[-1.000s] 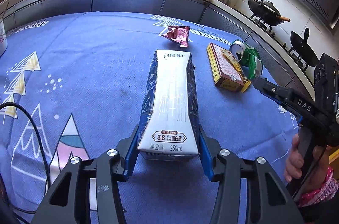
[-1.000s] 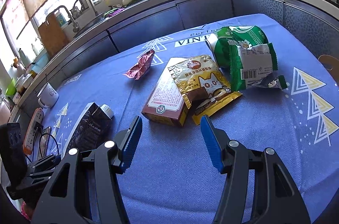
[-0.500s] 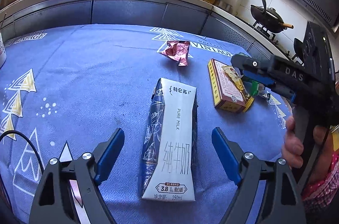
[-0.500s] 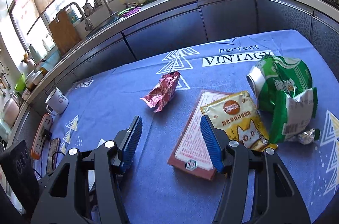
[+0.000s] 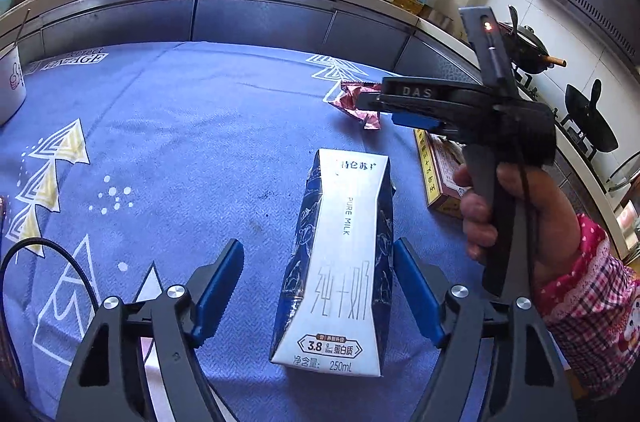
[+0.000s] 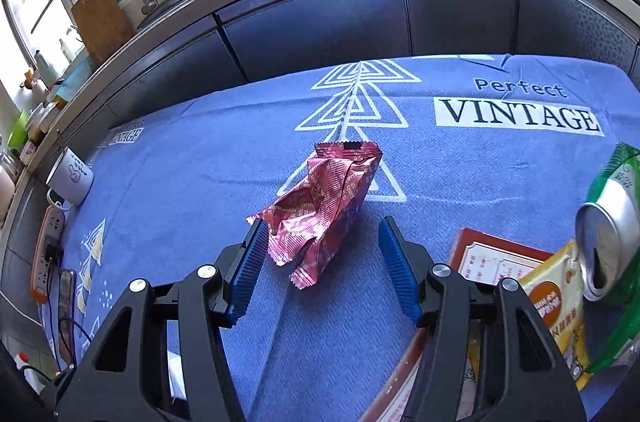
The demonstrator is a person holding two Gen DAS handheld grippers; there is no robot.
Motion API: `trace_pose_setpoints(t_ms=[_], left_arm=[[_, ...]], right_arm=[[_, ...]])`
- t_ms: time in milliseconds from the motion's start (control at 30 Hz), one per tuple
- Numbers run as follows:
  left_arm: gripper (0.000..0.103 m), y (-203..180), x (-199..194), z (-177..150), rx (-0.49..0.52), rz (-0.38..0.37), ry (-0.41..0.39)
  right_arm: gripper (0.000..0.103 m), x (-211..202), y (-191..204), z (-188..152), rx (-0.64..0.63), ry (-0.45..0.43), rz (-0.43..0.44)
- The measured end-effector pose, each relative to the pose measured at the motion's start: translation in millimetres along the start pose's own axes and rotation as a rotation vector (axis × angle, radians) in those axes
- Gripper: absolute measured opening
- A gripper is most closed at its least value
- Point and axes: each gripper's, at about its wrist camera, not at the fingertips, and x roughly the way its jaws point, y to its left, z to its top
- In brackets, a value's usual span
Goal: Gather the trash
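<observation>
A blue-and-white 250 mL milk carton [image 5: 340, 262] lies flat on the blue tablecloth [image 5: 180, 142]. My left gripper [image 5: 320, 274] is open, with the carton's near half between its fingers and not gripped. A crumpled pink wrapper [image 6: 320, 214] lies further back; it also shows in the left wrist view [image 5: 354, 100]. My right gripper [image 6: 320, 250] is open, its fingers on either side of the wrapper's near end. In the left wrist view the right gripper [image 5: 384, 102] hovers by the wrapper.
A red-brown box [image 6: 492, 258] with a yellow sachet [image 6: 556, 294] on it, a tipped can [image 6: 608, 250] and a green bag [image 6: 620, 178] lie at the right. A white mug [image 6: 70, 176] and a power strip [image 6: 48, 246] sit at the left edge. A kitchen counter runs behind.
My left gripper let go of the milk carton, opened and drew back. My right gripper moved left from the box and sachet to the pink wrapper and now straddles it.
</observation>
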Motion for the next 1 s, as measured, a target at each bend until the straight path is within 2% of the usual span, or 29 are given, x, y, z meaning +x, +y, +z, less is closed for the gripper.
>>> trace_pose_setpoints(t_ms=[33, 67, 167, 200, 300, 500, 700, 867, 1000], left_arm=[[0.076, 0, 0, -1, 0.0, -0.001, 0.004], [0.075, 1, 1, -1, -0.001, -0.002, 0.006], [0.065, 0, 2, -4, -0.002, -0.017, 0.017], [0.057, -2, 2, -5, 0.002, -0.025, 0.018], [0.052, -7, 0, -7, 0.024, -0.019, 0.012], [0.051, 4, -8, -13, -0.026, -0.046, 0.012], [0.051, 14, -19, -22, -0.049, -0.029, 0.008], [0.051, 12, -22, -26, -0.044, -0.034, 0.015], [0.052, 6, -20, -26, -0.036, -0.03, 0.027]], right_arm=[[0.04, 2, 4, -1, -0.016, 0.006, 0.01], [0.021, 5, 7, -1, -0.024, 0.027, 0.031], [0.003, 0, 15, -6, -0.047, 0.018, 0.038], [0.003, -5, 17, -7, -0.054, 0.008, 0.037], [0.003, -25, 20, -12, -0.06, -0.022, 0.065], [0.003, -80, 18, -46, -0.088, -0.05, 0.129], [0.003, -132, 2, -106, -0.076, -0.008, 0.192], [0.003, -150, -14, -153, -0.017, 0.05, 0.184], [0.003, -156, -32, -179, 0.031, 0.073, 0.135]])
